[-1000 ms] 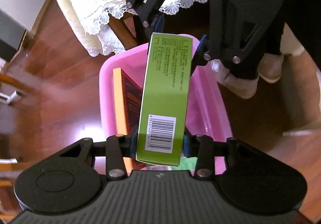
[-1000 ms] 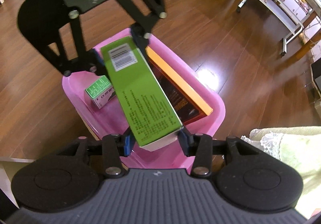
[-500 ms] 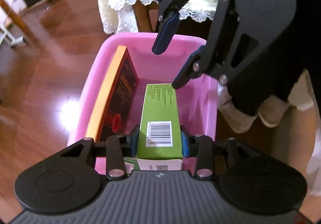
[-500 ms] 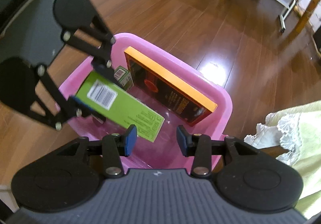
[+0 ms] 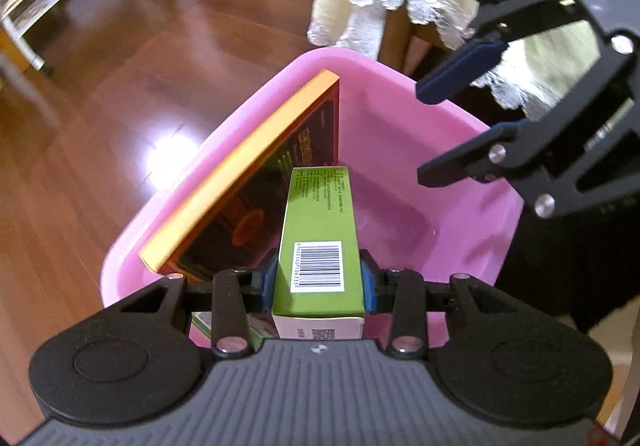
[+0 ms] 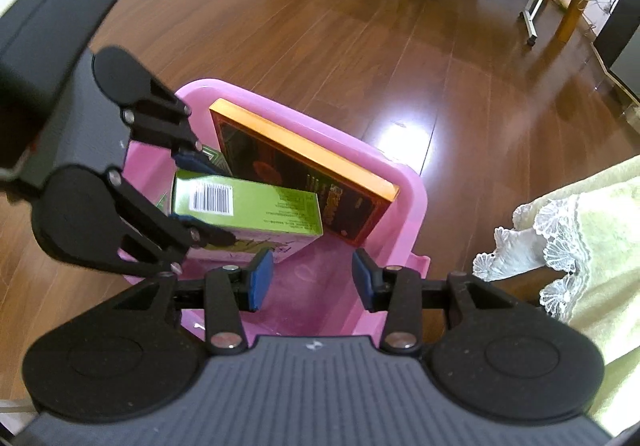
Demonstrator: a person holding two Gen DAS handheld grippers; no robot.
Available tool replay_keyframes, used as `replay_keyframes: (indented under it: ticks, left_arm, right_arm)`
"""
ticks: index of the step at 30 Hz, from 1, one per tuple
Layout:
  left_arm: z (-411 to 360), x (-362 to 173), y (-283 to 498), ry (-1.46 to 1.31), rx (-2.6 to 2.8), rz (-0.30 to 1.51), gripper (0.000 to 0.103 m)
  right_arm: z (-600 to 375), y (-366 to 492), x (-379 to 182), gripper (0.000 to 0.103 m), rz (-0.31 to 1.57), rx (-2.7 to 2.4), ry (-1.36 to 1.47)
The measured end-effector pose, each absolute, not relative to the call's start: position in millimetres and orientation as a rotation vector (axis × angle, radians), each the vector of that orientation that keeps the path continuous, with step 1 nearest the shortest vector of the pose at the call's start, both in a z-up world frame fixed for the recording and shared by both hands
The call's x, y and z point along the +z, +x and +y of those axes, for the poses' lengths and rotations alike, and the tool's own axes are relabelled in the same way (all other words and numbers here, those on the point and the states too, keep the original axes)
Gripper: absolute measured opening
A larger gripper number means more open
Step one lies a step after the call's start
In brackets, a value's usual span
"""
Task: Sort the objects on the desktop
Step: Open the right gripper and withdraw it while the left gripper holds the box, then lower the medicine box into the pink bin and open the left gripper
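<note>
Left wrist view: the left gripper (image 5: 319,282) pinches the barcode end of one green carton (image 5: 320,246), its far end angled down into the pink bin (image 5: 400,70), likely so it can be laid inside.
Beside it: one orange-edged book (image 5: 256,182) leans along the bin's left wall, leaving floor space free; a smaller green box (image 5: 224,326) peeks out below.
Right wrist view: the right gripper (image 6: 313,279) hovers spread and empty over the bin's near rim, apparently having no load.
Carton here: held low inside the bin, beside the book.
Count: one bin, one book, one carton, one small box, two grippers.
</note>
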State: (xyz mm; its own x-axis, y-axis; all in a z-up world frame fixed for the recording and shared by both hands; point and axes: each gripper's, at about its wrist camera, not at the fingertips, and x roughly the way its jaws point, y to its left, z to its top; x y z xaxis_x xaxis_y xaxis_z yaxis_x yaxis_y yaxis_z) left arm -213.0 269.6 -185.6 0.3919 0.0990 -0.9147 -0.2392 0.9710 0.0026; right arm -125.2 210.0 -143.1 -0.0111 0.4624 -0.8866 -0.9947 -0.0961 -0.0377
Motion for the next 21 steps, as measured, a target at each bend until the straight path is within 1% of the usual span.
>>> replay_keyframes:
  ticks: [6, 14, 21]
  left_arm:
    - [266, -192, -212, -0.252, 0.332, 1.118, 0.045]
    - [265, -193, -209, -0.334, 0.396, 1.125, 0.046]
    - [279, -195, -201, -0.342, 0.305, 1.224, 0.048]
  right_arm:
    - [210, -124, -142, 0.039, 0.781, 1.454, -0.904]
    - [205, -117, -137, 0.039, 0.787, 1.429, -0.845]
    - [203, -112, -132, 0.040, 0.785, 1.422, -0.808]
